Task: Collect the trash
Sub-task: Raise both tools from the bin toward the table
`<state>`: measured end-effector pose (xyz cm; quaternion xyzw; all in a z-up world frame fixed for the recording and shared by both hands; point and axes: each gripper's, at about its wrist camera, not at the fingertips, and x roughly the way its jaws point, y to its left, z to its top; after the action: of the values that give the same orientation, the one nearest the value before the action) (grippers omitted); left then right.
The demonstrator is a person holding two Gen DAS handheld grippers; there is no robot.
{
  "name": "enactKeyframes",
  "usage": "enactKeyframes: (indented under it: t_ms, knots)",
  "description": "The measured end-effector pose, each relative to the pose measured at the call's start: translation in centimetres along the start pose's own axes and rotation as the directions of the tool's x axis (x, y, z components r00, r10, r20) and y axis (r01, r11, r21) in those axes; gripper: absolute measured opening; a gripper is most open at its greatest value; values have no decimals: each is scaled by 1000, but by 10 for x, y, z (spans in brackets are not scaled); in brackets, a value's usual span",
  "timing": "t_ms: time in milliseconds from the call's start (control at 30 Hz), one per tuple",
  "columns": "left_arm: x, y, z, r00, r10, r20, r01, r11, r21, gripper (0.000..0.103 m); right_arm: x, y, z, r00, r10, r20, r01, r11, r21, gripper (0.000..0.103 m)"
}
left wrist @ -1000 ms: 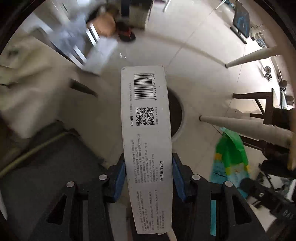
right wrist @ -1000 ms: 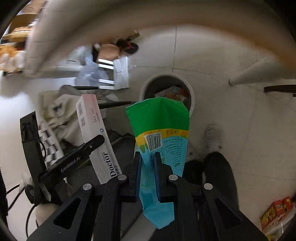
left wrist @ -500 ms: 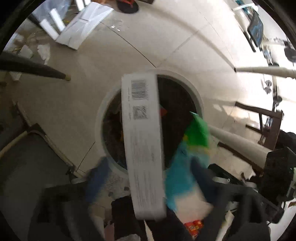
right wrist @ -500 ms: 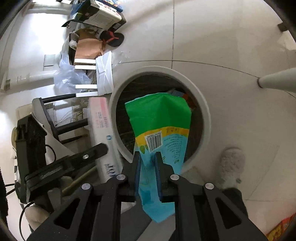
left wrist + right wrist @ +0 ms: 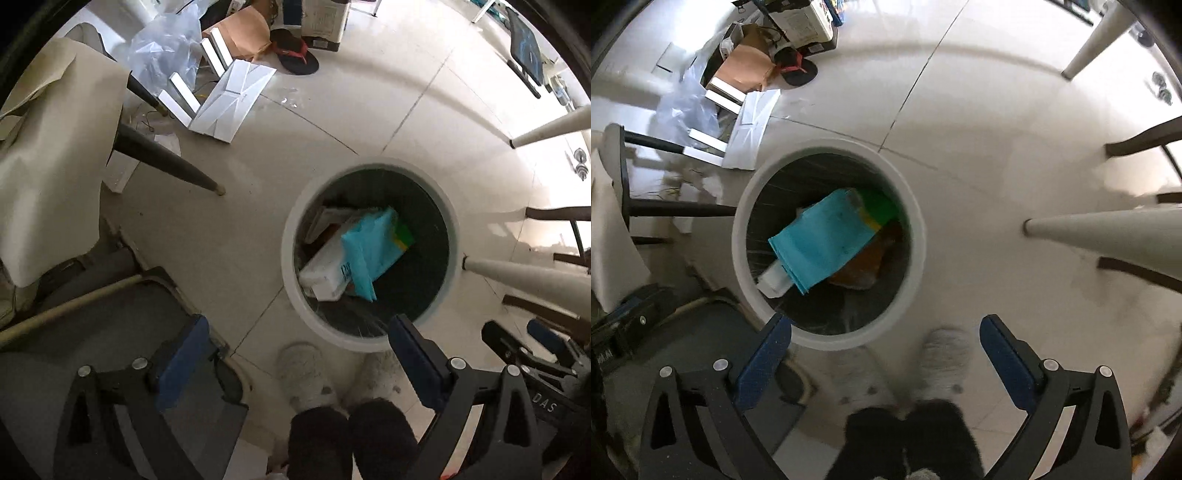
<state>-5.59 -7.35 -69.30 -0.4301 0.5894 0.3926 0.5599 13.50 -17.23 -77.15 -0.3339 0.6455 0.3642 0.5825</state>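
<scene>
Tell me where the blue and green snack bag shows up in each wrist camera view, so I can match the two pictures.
Left wrist view: the blue and green snack bag lies inside the round white trash bin, right of centre, partly over a white carton.
Right wrist view: the bag lies in the same bin, left of centre, over the carton.
Shared landmark: the black and red slipper near the top.

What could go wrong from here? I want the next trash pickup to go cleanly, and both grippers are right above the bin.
1. The right gripper, jaws opening and empty, hangs close over the bin; moving off sideways could clip its rim and tip it.
2. The person's feet stand against the bin; a step may knock it.
3. The pouch rests on the box, high in the bin, so later trash may pile up and spill.
</scene>
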Motion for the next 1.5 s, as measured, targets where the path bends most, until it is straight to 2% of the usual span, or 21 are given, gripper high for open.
enactKeyframes:
  t_ms: [400, 633, 800, 967, 1067, 1233, 1333, 1500]
  knots:
    - [-70, -5, -33, 1000, 10, 17, -11, 999, 33, 99, -76, 13, -29, 997, -66, 28, 67, 997, -36, 103]
    - [-134, -3, -56, 1000, 9, 24, -10, 999, 45, 99, -144, 15, -51, 998, -64, 29, 66, 996, -58, 103]
    - [-196, 2, -73, 999, -3, 40, 1, 999, 41, 99, -215, 21, -70, 998, -55, 40, 58, 996, -69, 103]
    - [-259, 7, -91, 998, -5, 60, 2, 999, 51, 99, -285, 25, -86, 999, -13, 41, 15, 999, -51, 103]
    - [-298, 12, -100, 996, 0, 84, -5, 999, 50, 99, -336, 30, -97, 997, -5, 76, 9, 999, -53, 103]
    - [-350, 21, -108, 991, 17, 133, -24, 998, 51, 99, -400, 35, -108, 993, 25, 120, -22, 999, -32, 103]
    - [-378, 21, -104, 983, 27, 183, -37, 998, 50, 99, -427, 34, -105, 988, 52, 142, -52, 999, -4, 103]
    - [-409, 7, -78, 967, 41, 251, -57, 997, 58, 99, -469, 17, -80, 975, 104, 195, -119, 991, 66, 103]
